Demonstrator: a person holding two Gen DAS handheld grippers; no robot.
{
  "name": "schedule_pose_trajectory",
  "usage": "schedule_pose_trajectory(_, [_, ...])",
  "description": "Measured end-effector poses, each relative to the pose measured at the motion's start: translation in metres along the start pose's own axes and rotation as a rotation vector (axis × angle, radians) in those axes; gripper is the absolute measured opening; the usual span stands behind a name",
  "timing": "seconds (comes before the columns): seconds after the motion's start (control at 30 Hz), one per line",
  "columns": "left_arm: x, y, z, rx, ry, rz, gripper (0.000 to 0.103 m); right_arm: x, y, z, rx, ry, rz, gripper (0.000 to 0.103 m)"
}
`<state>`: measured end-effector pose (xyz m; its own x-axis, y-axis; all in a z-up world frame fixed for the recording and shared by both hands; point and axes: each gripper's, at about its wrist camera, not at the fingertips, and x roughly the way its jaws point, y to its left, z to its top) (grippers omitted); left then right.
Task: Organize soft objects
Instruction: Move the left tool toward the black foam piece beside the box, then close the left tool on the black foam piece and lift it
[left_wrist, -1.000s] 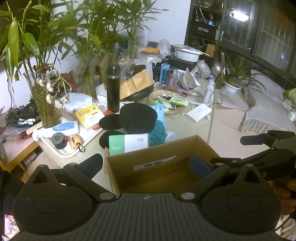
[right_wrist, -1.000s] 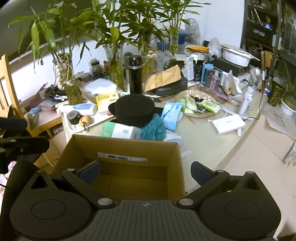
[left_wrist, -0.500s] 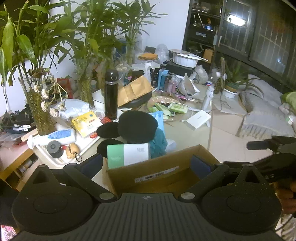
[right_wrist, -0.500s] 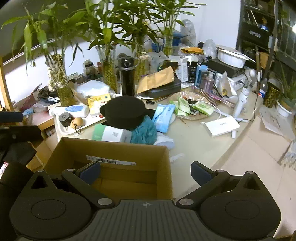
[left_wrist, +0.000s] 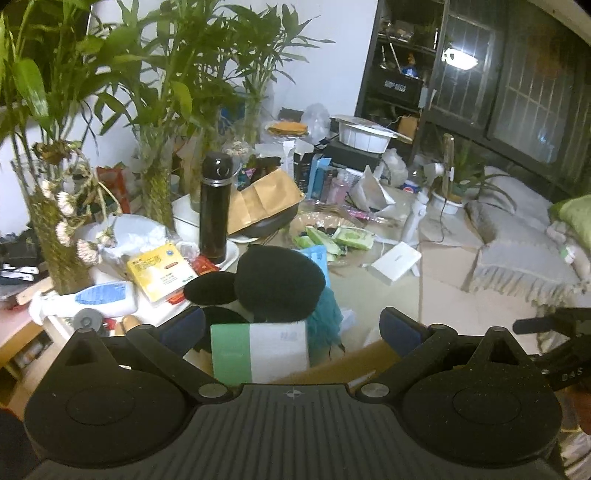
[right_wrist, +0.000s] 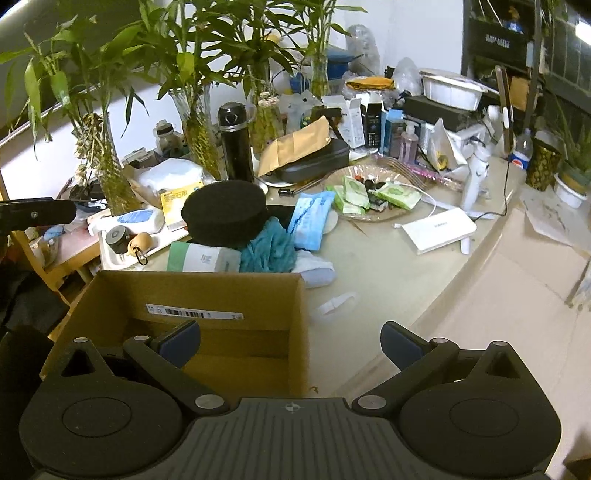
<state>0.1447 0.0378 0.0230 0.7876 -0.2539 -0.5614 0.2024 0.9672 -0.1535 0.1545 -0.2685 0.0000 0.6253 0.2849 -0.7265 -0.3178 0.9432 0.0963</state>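
An open cardboard box (right_wrist: 207, 295) stands at the table's near edge; its rim (left_wrist: 354, 363) shows low in the left wrist view. Behind it lie a black hat (right_wrist: 225, 214) (left_wrist: 279, 284), a teal knitted cloth (right_wrist: 267, 251) (left_wrist: 327, 314), a green-and-white pack (right_wrist: 203, 258) (left_wrist: 258, 350), a blue pack (right_wrist: 310, 218) and a white cloth (right_wrist: 316, 271). My left gripper (left_wrist: 291, 328) is open and empty, above the green-and-white pack. My right gripper (right_wrist: 290, 341) is open and empty, over the box's right wall.
The table (right_wrist: 384, 266) is crowded: bamboo vases (right_wrist: 199, 136), a black flask (right_wrist: 234, 142), a white tray (right_wrist: 110, 258) with a lotion bottle, a glass dish of green packets (right_wrist: 369, 195), a white device (right_wrist: 437, 229). A grey rug (left_wrist: 524, 258) lies on the floor at right.
My left gripper has moved forward and up past the box toward the soft pile. My right gripper has shifted right, so the box sits further left in its view.
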Motion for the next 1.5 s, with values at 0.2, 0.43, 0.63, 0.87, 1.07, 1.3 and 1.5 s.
schedule_pose_trajectory(0.2, [0.026, 0.023, 0.008, -0.046, 0.01, -0.065, 0.103, 0.007, -0.008, 0.0, 0.006, -0.005, 0.025, 0.103])
schedule_pose_trajectory(0.43, [0.062, 0.048, 0.017, -0.107, 0.054, -0.1, 0.103, 0.023, -0.014, 0.001, 0.043, 0.003, 0.071, 0.103])
schedule_pose_trajectory(0.63, [0.095, 0.072, 0.02, -0.177, 0.107, -0.175, 0.093, 0.035, -0.025, 0.002, 0.068, -0.001, 0.05, 0.103])
schedule_pose_trajectory(0.87, [0.139, 0.104, 0.021, -0.299, 0.18, -0.275, 0.09, 0.033, -0.043, 0.006, 0.114, -0.038, 0.103, 0.103])
schedule_pose_trajectory(1.07, [0.182, 0.133, 0.012, -0.46, 0.266, -0.359, 0.086, 0.033, -0.046, 0.005, 0.106, -0.055, 0.131, 0.103])
schedule_pose_trajectory(1.3, [0.215, 0.148, -0.002, -0.574, 0.339, -0.423, 0.081, 0.034, -0.05, 0.003, 0.111, -0.06, 0.144, 0.103])
schedule_pose_trajectory(1.5, [0.234, 0.156, -0.016, -0.648, 0.372, -0.492, 0.08, 0.035, -0.055, 0.001, 0.136, -0.065, 0.151, 0.103])
